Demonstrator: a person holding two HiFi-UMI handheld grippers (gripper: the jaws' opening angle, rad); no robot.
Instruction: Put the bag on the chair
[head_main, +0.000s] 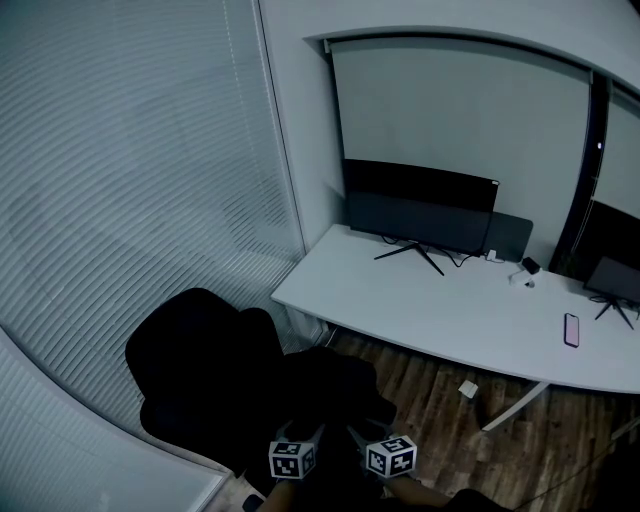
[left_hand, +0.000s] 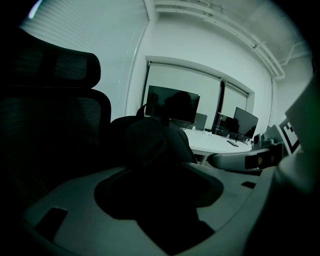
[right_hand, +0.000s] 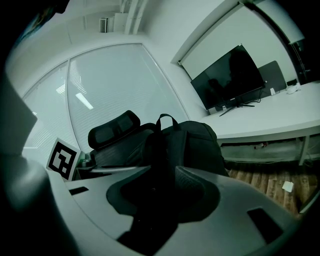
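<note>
A black bag (head_main: 335, 385) rests on the seat of a black office chair (head_main: 195, 345), close to the desk corner. Both grippers reach it from below in the head view. My left gripper (head_main: 300, 432) is at the bag's near left side. In its own view, the left gripper (left_hand: 160, 200) stands open with the dark bag (left_hand: 150, 142) just ahead and the chair back (left_hand: 55, 100) on the left. My right gripper (right_hand: 162, 200) is shut on a black strap of the bag (right_hand: 195, 145), with one ribbed pad (right_hand: 195, 185) against it. The chair's headrest (right_hand: 112, 130) shows behind.
A white desk (head_main: 420, 310) runs to the right with monitors (head_main: 420, 210), cables and a phone (head_main: 571, 329) on it. Window blinds (head_main: 130, 180) fill the left wall. Wooden floor (head_main: 430, 395) under the desk holds a small white object (head_main: 468, 388).
</note>
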